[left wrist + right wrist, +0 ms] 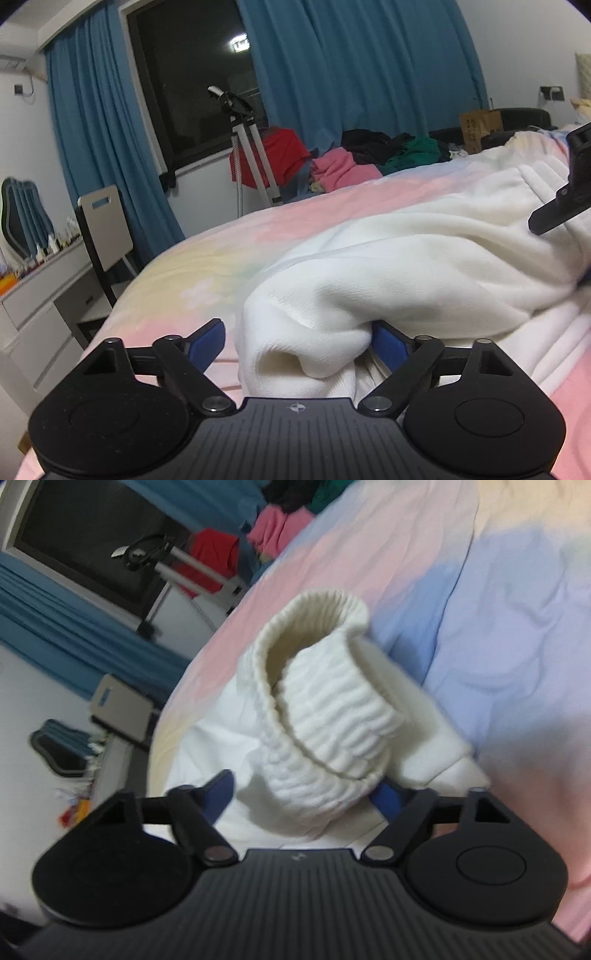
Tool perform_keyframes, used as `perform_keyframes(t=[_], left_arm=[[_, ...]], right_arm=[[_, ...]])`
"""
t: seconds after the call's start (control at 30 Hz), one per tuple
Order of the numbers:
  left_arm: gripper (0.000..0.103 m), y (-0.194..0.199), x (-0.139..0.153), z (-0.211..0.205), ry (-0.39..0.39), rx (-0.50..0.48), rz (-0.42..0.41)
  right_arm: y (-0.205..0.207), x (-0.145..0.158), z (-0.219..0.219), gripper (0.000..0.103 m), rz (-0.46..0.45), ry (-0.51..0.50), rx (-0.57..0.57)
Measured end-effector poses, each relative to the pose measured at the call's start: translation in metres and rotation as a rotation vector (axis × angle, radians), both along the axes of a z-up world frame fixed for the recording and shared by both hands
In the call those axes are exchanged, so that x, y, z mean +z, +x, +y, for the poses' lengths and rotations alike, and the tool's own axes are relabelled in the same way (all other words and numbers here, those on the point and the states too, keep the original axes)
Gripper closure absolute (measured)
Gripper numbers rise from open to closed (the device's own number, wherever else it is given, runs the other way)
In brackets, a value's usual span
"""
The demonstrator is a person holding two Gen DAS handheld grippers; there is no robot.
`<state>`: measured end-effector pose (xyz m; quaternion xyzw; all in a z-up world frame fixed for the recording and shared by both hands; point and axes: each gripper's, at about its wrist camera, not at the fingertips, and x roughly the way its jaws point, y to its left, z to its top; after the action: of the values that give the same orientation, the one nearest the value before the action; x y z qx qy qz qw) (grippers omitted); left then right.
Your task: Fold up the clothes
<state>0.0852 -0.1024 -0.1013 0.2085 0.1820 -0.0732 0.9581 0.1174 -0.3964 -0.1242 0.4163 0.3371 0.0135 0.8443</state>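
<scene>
A white knit garment point(406, 266) lies bunched on a pastel pink, yellow and blue bedspread point(207, 266). My left gripper point(297, 345) has its blue-padded jaws wide apart, with a thick fold of the garment lying between them. My right gripper point(304, 794) also stands wide open around the garment's ribbed cuff or hem point(325, 701), which curls up into a ring. The right gripper's black body shows at the right edge of the left wrist view point(565, 199).
A pile of pink, red, black and green clothes point(354, 158) lies at the bed's far side. A tripod point(251, 147) stands before the dark window and blue curtains. A chair point(105, 229) and a white desk point(40, 295) stand left of the bed.
</scene>
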Motion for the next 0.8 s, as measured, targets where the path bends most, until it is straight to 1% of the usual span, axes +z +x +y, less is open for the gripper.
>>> perform_keyframes(t=[0.07, 0.1, 0.13, 0.2, 0.3, 0.37, 0.4, 0.43, 0.5, 0.53, 0.57, 0.63, 0.73, 0.77, 0.8], left_arm=[[0.021, -0.006, -0.002, -0.003, 0.032, -0.022, -0.025], [0.025, -0.009, -0.003, -0.005, 0.047, -0.033, -0.038], [0.028, -0.012, -0.004, -0.007, 0.063, -0.043, -0.051], [0.030, -0.018, -0.006, -0.010, 0.095, -0.065, -0.076], [0.034, -0.027, -0.009, -0.016, 0.142, -0.098, -0.115], [0.041, -0.033, -0.011, -0.019, 0.174, -0.120, -0.139], [0.045, -0.035, -0.013, -0.021, 0.191, -0.133, -0.144], [0.050, -0.037, -0.015, -0.022, 0.208, -0.145, -0.149], [0.058, -0.041, -0.019, -0.025, 0.240, -0.167, -0.160], [0.063, -0.043, -0.018, -0.024, 0.236, -0.174, -0.154], [0.065, -0.044, -0.017, -0.023, 0.233, -0.182, -0.149], [0.074, -0.048, -0.015, -0.022, 0.227, -0.199, -0.136], [0.077, -0.062, -0.011, -0.018, 0.239, -0.256, -0.102], [0.077, -0.066, -0.011, -0.017, 0.249, -0.275, -0.091], [0.078, -0.069, -0.016, -0.019, 0.277, -0.294, -0.080]], right_arm=[[-0.004, 0.008, -0.002, 0.053, -0.047, -0.042, -0.022], [-0.007, 0.012, -0.003, 0.059, -0.071, -0.063, -0.033], [-0.009, 0.016, -0.004, 0.062, -0.094, -0.084, -0.044], [-0.011, 0.024, -0.006, 0.066, -0.146, -0.126, -0.056], [-0.010, 0.034, -0.005, 0.067, -0.212, -0.202, -0.065], [-0.001, 0.031, -0.006, 0.067, -0.190, -0.231, -0.069], [0.004, 0.028, -0.008, 0.067, -0.170, -0.227, -0.074], [0.005, 0.023, -0.013, 0.067, -0.151, -0.207, -0.085], [0.007, 0.014, -0.022, 0.066, -0.117, -0.155, -0.105], [0.008, 0.012, -0.026, 0.066, -0.111, -0.135, -0.110], [0.009, 0.013, -0.025, 0.066, -0.119, -0.130, -0.114], [0.009, 0.016, -0.022, 0.066, -0.143, -0.133, -0.114], [0.004, 0.026, -0.014, 0.066, -0.185, -0.204, -0.099], [0.001, 0.029, -0.013, 0.067, -0.189, -0.232, -0.095], [0.002, 0.027, -0.015, 0.067, -0.169, -0.235, -0.100]])
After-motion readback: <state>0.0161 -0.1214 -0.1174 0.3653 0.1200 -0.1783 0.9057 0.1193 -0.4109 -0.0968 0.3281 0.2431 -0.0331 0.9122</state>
